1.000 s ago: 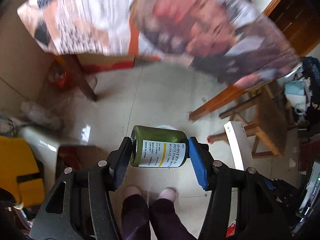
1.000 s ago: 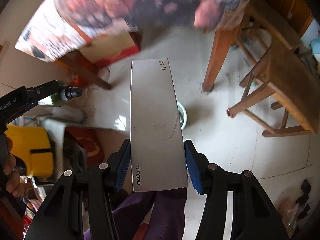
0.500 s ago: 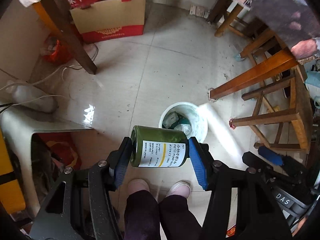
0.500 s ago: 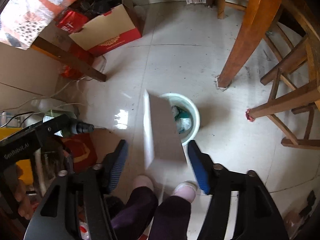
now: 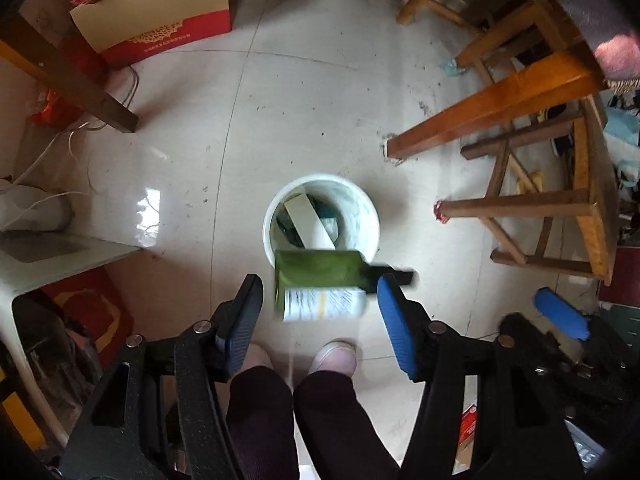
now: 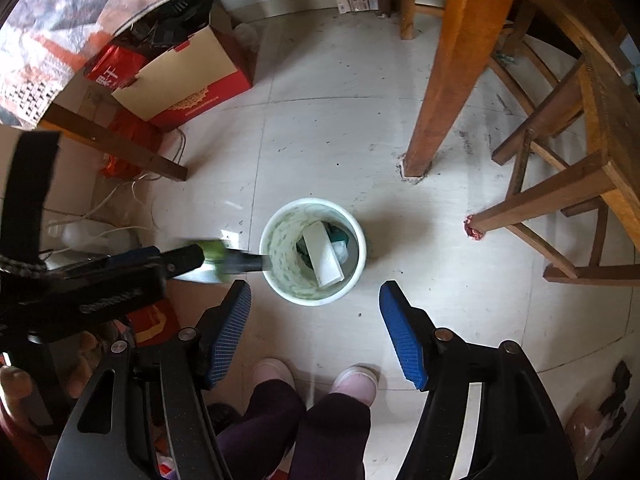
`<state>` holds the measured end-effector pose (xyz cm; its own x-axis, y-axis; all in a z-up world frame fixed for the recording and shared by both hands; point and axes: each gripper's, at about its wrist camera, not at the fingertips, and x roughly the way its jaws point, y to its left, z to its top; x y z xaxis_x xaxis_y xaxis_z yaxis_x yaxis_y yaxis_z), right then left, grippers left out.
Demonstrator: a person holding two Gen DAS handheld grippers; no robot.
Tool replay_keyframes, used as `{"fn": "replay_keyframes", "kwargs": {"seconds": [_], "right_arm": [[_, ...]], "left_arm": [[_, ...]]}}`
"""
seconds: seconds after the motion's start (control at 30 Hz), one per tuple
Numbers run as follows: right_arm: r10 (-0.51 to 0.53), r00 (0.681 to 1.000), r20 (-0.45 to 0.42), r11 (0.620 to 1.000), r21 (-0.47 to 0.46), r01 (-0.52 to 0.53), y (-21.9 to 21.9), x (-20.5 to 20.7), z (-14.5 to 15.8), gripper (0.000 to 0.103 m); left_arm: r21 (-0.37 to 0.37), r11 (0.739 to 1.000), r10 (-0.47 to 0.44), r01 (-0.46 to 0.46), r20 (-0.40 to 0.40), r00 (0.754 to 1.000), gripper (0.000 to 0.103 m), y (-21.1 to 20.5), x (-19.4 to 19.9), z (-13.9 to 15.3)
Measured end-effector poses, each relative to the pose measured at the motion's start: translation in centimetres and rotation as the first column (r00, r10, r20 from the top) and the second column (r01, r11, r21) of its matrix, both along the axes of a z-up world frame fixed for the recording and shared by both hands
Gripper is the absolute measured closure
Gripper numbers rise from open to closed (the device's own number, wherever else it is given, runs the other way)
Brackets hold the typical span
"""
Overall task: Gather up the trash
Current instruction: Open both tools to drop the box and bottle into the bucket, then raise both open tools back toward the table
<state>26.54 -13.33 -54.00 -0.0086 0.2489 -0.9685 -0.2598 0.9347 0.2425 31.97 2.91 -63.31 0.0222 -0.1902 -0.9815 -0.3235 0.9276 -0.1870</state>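
Standing on the pale tiled floor, the white bin holds a long white box leaning against its inner wall, with crumpled green and white scraps underneath. Above its near rim, the green bottle (black cap pointing right, white label facing the camera) appears motion-blurred between the spread fingers of the left gripper, and neither pad touches it. The right gripper has just been opening; its jaws stand apart with nothing between them, poised over the bin. A red and tan carton sits under the table, packed with dark items. The person's pink slippers are just beside the bin.
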Motion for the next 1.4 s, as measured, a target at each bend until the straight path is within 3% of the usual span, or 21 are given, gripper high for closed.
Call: {"fn": "replay_keyframes", "kwargs": {"seconds": [0.2,0.37,0.63,0.83,1.13,1.4], "right_arm": [[-0.02,1.0,0.018,1.0,0.008,0.02,-0.4,0.3,2.8,0.04],[-0.022,0.998,0.06,1.0,0.022,0.02,-0.3,0.5,7.6,0.04],[-0.04,0.984,0.171,0.997,0.068,0.029,-0.1,0.4,18.4,0.04],[-0.024,0.965,0.262,0.996,0.084,0.002,0.9,-0.9,26.3,0.04],[-0.05,0.912,0.408,0.993,0.12,0.0,1.4,-3.2,36.7,0.04],[-0.11,0.836,0.537,0.988,0.153,0.031,1.9,-4.8,43.7,0.04]], "left_arm": [[-0.006,0.999,-0.032,0.032,0.0,0.999,0.044,-0.6,-0.4,2.7],[0.014,0.999,-0.048,0.048,0.039,0.998,0.044,-0.6,-0.8,8.2],[0.053,0.998,-0.053,0.045,0.167,0.985,0.044,0.5,-1.5,21.0],[0.093,0.994,-0.073,0.049,0.272,0.959,0.044,0.9,-2.8,30.8],[0.104,0.993,-0.089,0.049,0.427,0.9,0.044,1.4,-6.5,43.3],[0.16,0.985,-0.144,0.063,0.573,0.807,0.044,2.2,-8.3,51.4]]}}
